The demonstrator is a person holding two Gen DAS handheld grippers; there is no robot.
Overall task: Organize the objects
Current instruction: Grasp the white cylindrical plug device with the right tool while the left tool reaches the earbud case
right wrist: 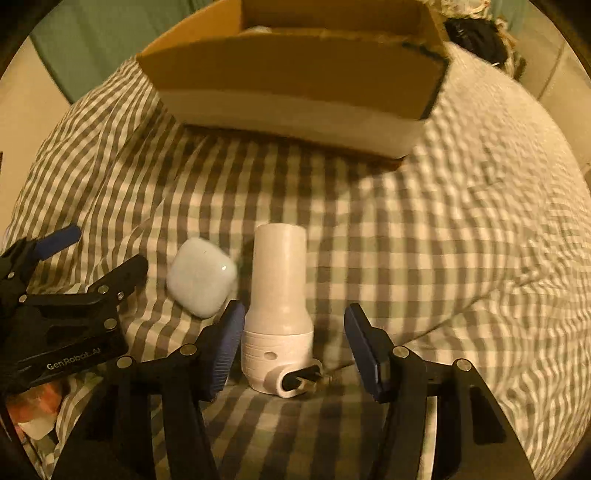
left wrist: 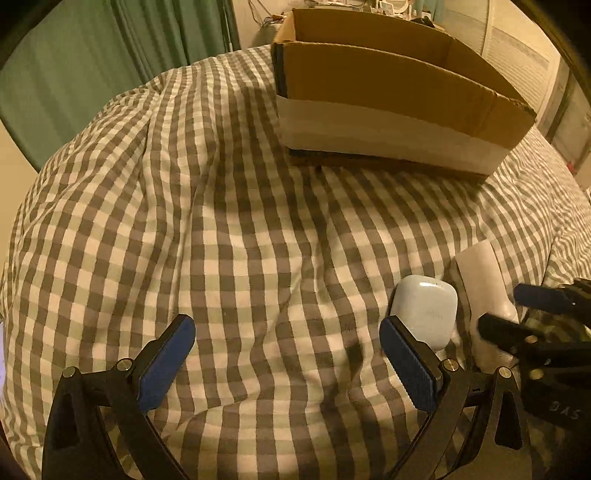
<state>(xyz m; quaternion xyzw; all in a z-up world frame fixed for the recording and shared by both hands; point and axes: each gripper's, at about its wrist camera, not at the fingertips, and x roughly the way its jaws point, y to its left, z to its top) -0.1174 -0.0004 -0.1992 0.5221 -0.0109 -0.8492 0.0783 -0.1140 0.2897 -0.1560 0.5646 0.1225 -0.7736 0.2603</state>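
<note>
A white earbud case (left wrist: pixel 424 312) (right wrist: pixel 201 277) lies on the checked bedspread (left wrist: pixel 240 240). Beside it lies a white cylindrical gadget (right wrist: pixel 277 314) (left wrist: pixel 487 295) with a clip at its near end. My left gripper (left wrist: pixel 288 354) is open and empty, its right finger just in front of the case. My right gripper (right wrist: pixel 295 347) is open, its fingers standing on either side of the gadget's wide end without clamping it. An open cardboard box (left wrist: pixel 399 96) (right wrist: pixel 295 74) with a white band stands farther back on the bed.
A green curtain (left wrist: pixel 92 66) hangs behind the bed at the left. Cluttered items (left wrist: pixel 369 7) lie beyond the box. The left gripper's body (right wrist: pixel 59 314) shows at the left of the right wrist view. The bedspread is soft and rumpled.
</note>
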